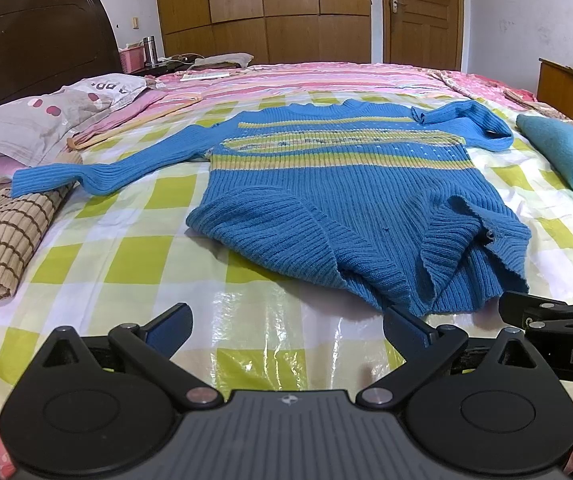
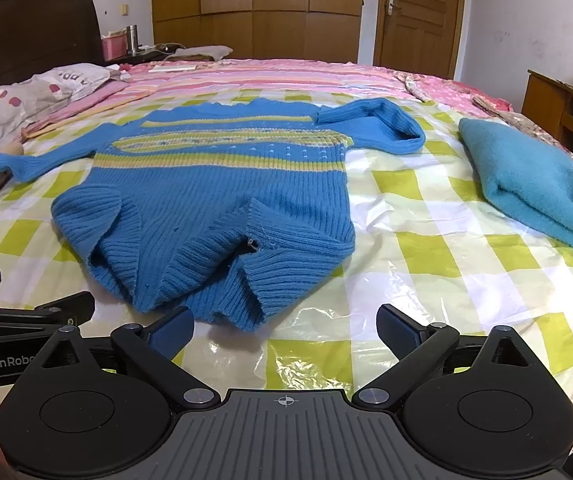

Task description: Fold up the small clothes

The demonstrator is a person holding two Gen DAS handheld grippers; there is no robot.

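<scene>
Left gripper (image 1: 286,326) spread wide, holding nothing, low over the bed's near edge; right gripper (image 2: 284,326) likewise released, just beside it; blue knit sweater (image 1: 338,200) lies mid-bed on the checked plastic sheet (image 1: 134,256), hem rumpled toward the near edge, neck toward the far edge. Probably soft, floppy, light, stretchy rib; best pinch hem corners or a sleeve cuff, w/ the sheet likely slippery under it. Right view shows the folded teal garment (image 2: 534,184) whole; left view shows the long sleeve's cuff (image 1: 40,182) and a folded brown-check cloth (image 1: 2,240).
</scene>
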